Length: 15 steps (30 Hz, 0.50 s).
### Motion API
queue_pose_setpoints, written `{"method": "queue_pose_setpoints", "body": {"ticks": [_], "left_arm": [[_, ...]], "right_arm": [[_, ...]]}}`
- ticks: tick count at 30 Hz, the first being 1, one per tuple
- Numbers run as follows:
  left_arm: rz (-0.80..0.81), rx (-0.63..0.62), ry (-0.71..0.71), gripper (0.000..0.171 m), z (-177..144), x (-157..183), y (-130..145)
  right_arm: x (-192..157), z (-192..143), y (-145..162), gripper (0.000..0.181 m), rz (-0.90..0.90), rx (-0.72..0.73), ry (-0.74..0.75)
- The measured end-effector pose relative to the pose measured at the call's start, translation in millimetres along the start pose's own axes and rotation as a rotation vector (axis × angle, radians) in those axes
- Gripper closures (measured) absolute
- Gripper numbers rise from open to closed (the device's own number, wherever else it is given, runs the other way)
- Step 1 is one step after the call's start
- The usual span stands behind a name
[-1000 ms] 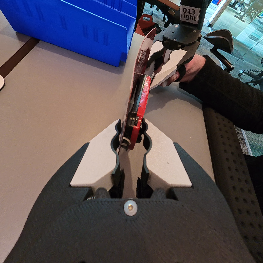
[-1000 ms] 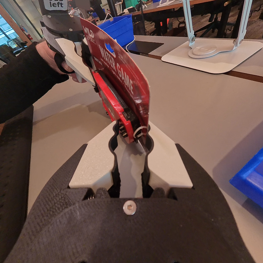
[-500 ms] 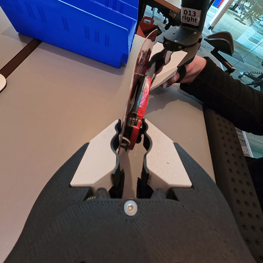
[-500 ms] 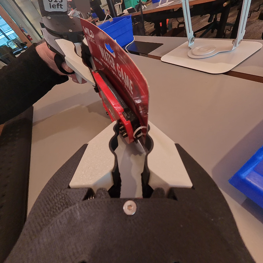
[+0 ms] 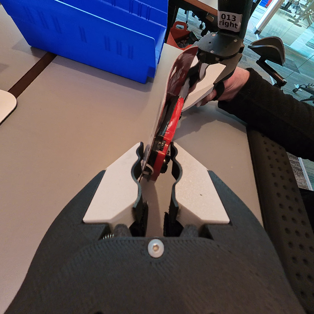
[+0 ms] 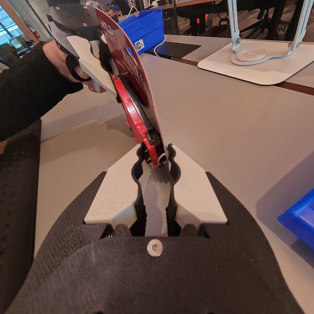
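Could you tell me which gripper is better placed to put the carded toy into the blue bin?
Likely the right gripper: shut on the carded toy, with the blue bin close beside it. The left gripper also grips the toy, but at the end farther from the bin.

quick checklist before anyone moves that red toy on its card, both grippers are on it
1. Left gripper on the near end of the red plastic toy on its dark red backing card: ok, fingers closed around it.
2. Right gripper on the opposite end: ok, closed around toy and card edge.
3. Package off the grey table: ok, held tilted in the air between the grippers.
4. Firmness of either grip: cannot tell.
5. Gap to the blue plastic bin: ok, it stands apart, behind and left of the package in the left wrist view.
6. White flat stand base: ok, well off to the side.
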<state>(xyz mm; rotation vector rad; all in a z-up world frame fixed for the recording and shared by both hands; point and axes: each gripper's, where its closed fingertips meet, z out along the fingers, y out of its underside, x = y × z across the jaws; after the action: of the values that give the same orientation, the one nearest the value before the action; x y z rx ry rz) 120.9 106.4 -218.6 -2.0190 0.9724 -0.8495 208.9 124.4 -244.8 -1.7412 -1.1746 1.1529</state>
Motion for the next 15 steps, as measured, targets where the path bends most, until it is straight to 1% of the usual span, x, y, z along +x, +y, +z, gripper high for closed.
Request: {"method": "queue_pose_setpoints", "body": {"ticks": [4,7,10,12,15], "left_arm": [[0.001,0.006,-0.001,0.142,-0.4,-0.3,-2.1],[0.006,0.004,-0.005,0.142,-0.3,-0.3,-3.5],[-0.044,0.000,0.021,0.144,1.6,1.1,-4.1],[-0.075,-0.010,0.041,0.143,3.5,2.1,-2.0],[-0.064,-0.009,0.054,0.143,9.2,2.4,6.6]], "right_arm": [[-0.2,-0.8,-1.8,0.157,-0.002,0.007,0.001],[1.9,-2.3,-5.2,0.153,0.016,0.030,0.009],[2.7,-4.8,-7.1,0.151,0.056,0.046,-0.003],[2.5,-5.8,-6.4,0.150,0.071,0.041,-0.007],[2.7,-6.9,-6.7,0.149,0.059,0.033,0.009]]}}
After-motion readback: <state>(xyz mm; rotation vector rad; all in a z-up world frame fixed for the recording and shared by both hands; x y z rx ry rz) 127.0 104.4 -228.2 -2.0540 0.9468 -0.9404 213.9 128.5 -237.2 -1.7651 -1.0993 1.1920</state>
